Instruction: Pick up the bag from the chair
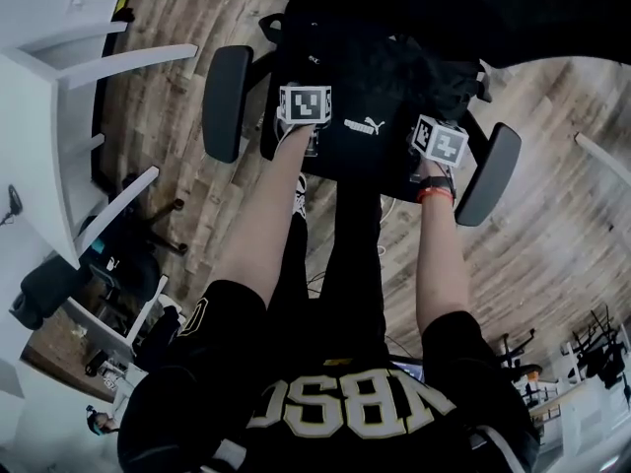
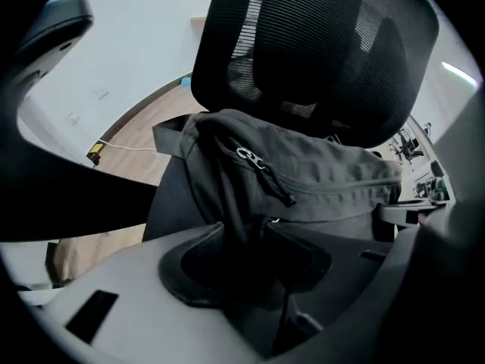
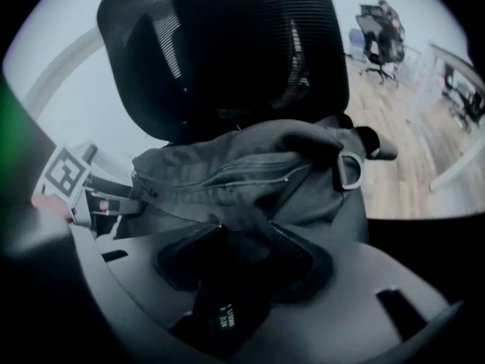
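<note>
A black bag [image 1: 370, 116] with a white logo lies on the seat of a black office chair [image 1: 226, 101]. In the left gripper view the bag [image 2: 318, 173] rests against the mesh backrest [image 2: 318, 44], zipper pull on top. My left gripper [image 2: 242, 237] is shut on a fold of the bag's fabric at its near left side. My right gripper [image 3: 242, 241] is shut on the bag [image 3: 242, 173] at its near right side, below a metal ring [image 3: 351, 171]. From the head view, both marker cubes, left gripper [image 1: 304, 106] and right gripper [image 1: 440, 141], sit over the bag.
The chair's armrests [image 1: 488, 173] flank the bag on both sides. A white desk frame [image 1: 108, 62] stands to the left on the wooden floor. Other office chairs [image 3: 375, 40] stand far off to the right. A cable and yellow item [image 2: 95, 154] lie by the wall.
</note>
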### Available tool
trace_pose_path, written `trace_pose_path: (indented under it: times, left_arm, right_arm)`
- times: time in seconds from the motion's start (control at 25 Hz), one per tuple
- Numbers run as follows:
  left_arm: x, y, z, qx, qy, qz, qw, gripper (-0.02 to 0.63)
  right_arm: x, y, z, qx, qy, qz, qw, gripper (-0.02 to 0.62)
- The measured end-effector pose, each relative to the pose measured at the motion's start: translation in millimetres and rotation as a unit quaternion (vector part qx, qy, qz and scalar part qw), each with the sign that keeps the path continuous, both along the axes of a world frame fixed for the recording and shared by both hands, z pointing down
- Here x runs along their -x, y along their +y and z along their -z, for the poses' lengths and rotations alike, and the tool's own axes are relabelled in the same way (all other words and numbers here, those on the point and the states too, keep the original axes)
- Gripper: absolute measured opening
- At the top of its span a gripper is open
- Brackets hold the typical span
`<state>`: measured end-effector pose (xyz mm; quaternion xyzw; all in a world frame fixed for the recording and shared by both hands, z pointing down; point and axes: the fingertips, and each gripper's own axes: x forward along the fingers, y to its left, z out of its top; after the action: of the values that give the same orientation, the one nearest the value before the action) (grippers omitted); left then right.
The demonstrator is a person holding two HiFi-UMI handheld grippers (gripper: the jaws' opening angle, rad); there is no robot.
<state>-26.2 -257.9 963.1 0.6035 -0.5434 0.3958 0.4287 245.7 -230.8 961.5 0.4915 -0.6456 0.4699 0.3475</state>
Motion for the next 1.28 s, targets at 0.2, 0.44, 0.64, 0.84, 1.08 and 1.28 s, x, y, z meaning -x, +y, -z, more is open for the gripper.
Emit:
trace_pose_path:
  times: [0.2,0.44,0.64,0.84,1.08,1.28]
  left_arm:
    - [-10,-4,25,-0.021,0.032,0.031,0.9988,0.08]
    - [-26,-1,75,-0.056,0.072,0.032,0.9953,0.052]
    - [-30,4,128,-0.095,0.093,0.028,0.9907,0.044]
    - [-29,12,180,-0.133,0.096,0.01,0.9865,0.041]
    - [-20,16,246,-0.185,0.105,0.003,0.977,0.041]
    - [-10,25,297,-0.223,0.111,0.0,0.9684,0.041]
  right_arm:
    - [10,7,22,0.015,-0.026,-0.032,0.999,0.059]
    - [9,15,63,-0.015,-0.022,-0.072,0.997,0.034]
    - [9,26,106,-0.059,-0.033,-0.1,0.993,0.032]
    - [13,38,148,-0.082,-0.04,-0.111,0.99,0.031]
    - [23,41,212,-0.133,-0.044,-0.114,0.984,0.031]
    - [34,44,265,-0.178,-0.035,-0.102,0.978,0.032]
